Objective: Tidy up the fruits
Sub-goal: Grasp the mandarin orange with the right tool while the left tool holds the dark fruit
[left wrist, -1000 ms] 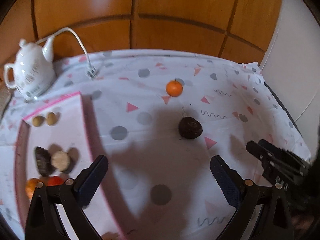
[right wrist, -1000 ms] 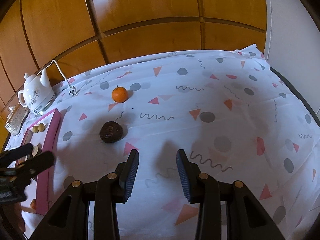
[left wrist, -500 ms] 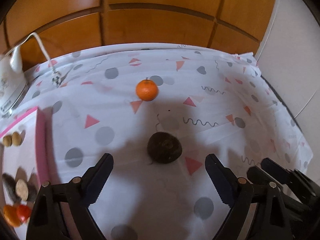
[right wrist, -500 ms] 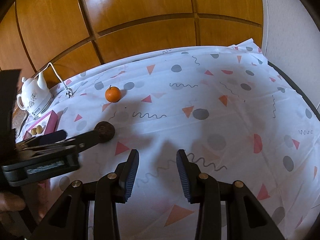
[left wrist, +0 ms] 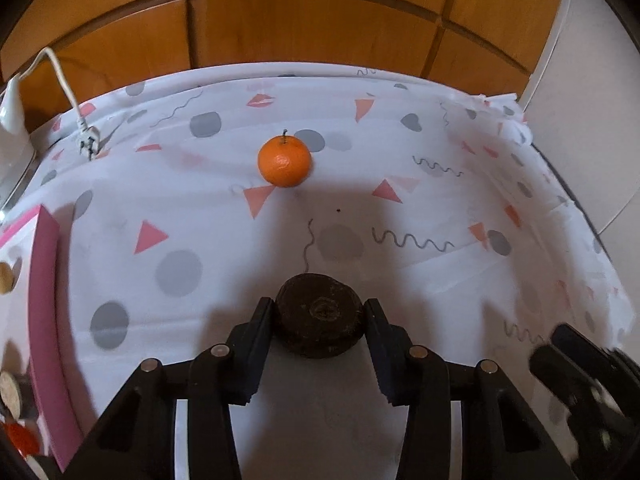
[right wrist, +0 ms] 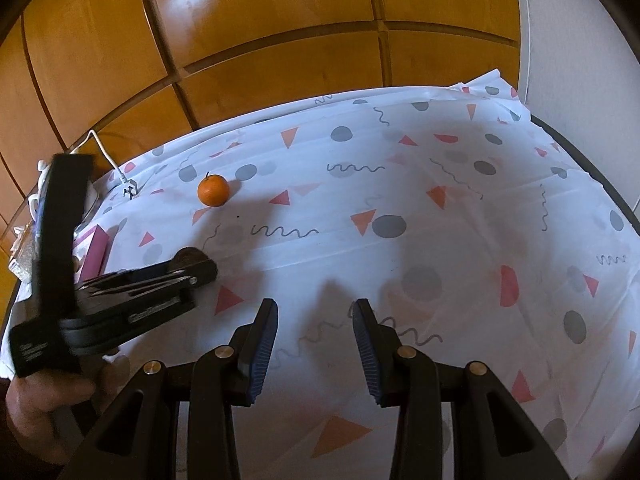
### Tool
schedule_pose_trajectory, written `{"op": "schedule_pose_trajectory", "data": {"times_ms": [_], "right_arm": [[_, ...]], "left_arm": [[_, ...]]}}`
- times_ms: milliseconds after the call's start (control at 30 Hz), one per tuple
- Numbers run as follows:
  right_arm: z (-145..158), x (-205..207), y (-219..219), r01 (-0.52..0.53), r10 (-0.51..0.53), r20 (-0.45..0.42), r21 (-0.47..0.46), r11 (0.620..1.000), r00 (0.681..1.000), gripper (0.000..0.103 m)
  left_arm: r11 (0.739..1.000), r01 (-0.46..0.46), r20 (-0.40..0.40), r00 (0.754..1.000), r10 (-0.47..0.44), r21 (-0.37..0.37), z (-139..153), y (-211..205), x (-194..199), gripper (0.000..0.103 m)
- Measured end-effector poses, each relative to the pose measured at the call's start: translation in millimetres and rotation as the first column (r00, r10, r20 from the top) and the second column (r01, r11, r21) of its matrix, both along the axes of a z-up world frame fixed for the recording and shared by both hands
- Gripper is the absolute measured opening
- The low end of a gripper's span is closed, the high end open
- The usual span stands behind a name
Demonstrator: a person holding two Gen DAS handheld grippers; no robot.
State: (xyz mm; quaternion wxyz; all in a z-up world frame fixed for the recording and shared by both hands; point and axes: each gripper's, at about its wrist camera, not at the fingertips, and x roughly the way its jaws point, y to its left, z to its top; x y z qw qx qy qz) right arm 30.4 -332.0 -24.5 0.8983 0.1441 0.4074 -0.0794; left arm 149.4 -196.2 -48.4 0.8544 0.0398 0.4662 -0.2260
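Observation:
A dark brown wrinkled fruit (left wrist: 319, 326) lies on the patterned tablecloth between the fingers of my left gripper (left wrist: 319, 320), which is shut on it. In the right wrist view the fruit (right wrist: 191, 255) shows only as a dark edge behind the left gripper (right wrist: 200, 268). An orange mandarin (left wrist: 284, 162) sits farther back on the cloth; it also shows in the right wrist view (right wrist: 213, 190). My right gripper (right wrist: 315, 322) is open and empty above the cloth, to the right of the left one.
A pink-edged tray (left wrist: 46, 312) at the left holds several small fruits. A white kettle (left wrist: 10, 114) with a cord and plug (left wrist: 86, 140) stands at the back left. Wooden panels rise behind the table. The table edge runs along the right.
My left gripper has moved forward and right, away from the tray, and closed its fingers on the dark fruit. The right gripper has stayed in place, open.

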Motion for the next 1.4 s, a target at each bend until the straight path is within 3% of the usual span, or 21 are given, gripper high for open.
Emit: {"op": "schedule_pose_trajectory", "data": {"times_ms": [333,533,867,1000,1300,1367,1400], "right_arm": [[0,14,4,-0.052,0.053,-0.008,0.017,0.998,0.999,0.039],[10,39,14,-0.173,0.173,0.002,0.033,0.984,0.985,0.039],[5,119,46,-0.367,0.367,-0.019,0.019,0.930,0.930,0.039],[-2,151,56,-0.389,0.389,-0.033,0.003,0.921,0.921,0.054],[-16,209,73,-0.398,0.392,-0.094,-0.057,0.916,0.915,0.056],[-22,216,75,-0.401,0.393,-0.115,-0.056,0.914,0.912,0.055],[-23,217,74,-0.396,0.389,-0.112,-0.052,0.917,0.915,0.039]], "left_arm": [[0.998,-0.053,0.060,0.997,0.052,0.017,-2,42,-53,0.046],[0.996,-0.064,0.072,0.995,0.068,-0.060,-6,56,-56,0.046],[0.994,-0.079,0.098,0.991,0.087,-0.075,-7,64,-64,0.046],[0.993,-0.079,0.094,0.992,0.087,-0.090,-8,65,-63,0.046],[0.992,-0.077,0.100,0.991,0.087,-0.102,-9,65,-64,0.046],[0.992,-0.076,0.102,0.991,0.087,-0.103,-9,66,-64,0.046],[0.992,-0.076,0.104,0.991,0.087,-0.102,-10,66,-65,0.046]]}}
